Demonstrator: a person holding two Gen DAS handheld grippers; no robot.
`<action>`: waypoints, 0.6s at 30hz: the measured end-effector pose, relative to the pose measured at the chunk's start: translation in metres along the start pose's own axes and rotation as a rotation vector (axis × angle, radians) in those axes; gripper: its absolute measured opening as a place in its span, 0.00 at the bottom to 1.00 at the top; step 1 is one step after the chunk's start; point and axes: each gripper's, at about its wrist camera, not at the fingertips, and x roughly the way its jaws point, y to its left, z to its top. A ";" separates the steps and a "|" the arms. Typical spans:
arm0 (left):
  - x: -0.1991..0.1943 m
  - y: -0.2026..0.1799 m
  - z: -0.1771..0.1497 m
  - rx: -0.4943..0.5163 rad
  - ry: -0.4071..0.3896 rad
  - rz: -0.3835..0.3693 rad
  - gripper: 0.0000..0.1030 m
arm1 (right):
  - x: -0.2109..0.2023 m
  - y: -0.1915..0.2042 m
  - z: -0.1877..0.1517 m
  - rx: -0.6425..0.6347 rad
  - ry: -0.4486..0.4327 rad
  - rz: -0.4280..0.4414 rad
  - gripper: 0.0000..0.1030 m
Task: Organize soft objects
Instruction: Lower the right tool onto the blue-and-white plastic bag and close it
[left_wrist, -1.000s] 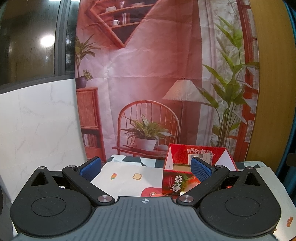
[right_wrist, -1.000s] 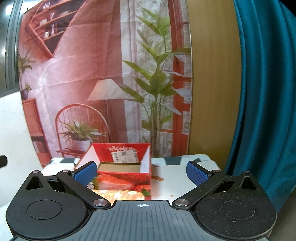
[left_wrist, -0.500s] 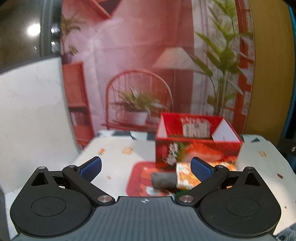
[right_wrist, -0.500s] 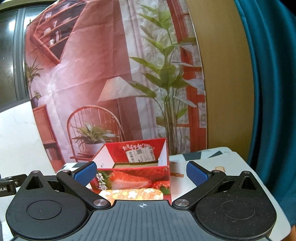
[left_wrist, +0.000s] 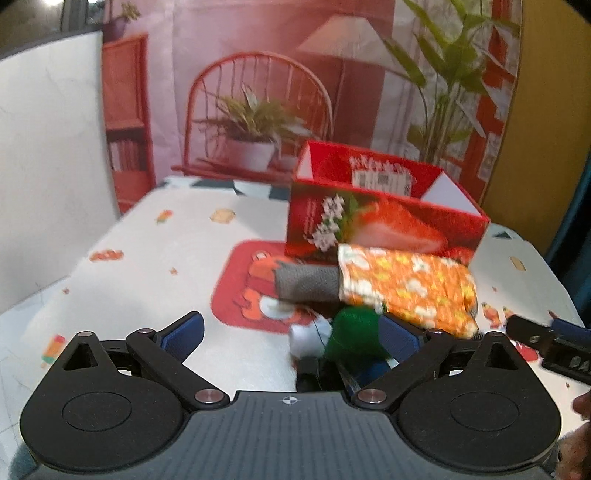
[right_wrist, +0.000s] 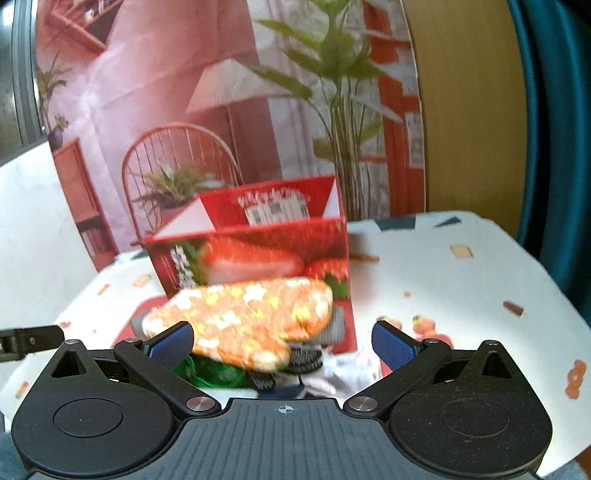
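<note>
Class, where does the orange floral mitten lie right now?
In both wrist views the orange floral mitten lies on the table just in front of the red strawberry box, atop a grey cloth and a green item.

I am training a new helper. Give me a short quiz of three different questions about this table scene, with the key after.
1. True or false: the orange flowered cloth lies inside the red strawberry box.
2. Which lies on top of the pile: A) the green item, B) the orange flowered cloth, C) the grey sock?
3. Fill in: neither the left gripper nor the right gripper grips ____.

Key: 1 false, it lies in front of it; 2 B; 3 anything.
</note>
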 end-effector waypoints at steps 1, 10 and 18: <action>0.002 0.001 -0.003 -0.002 0.007 -0.012 0.95 | 0.004 -0.002 -0.005 -0.009 0.013 0.012 0.88; 0.019 0.003 -0.019 -0.051 0.050 -0.085 0.87 | 0.042 0.009 -0.036 -0.079 0.180 0.121 0.43; 0.031 -0.006 -0.027 -0.033 0.104 -0.132 0.77 | 0.049 0.011 -0.050 -0.094 0.225 0.141 0.36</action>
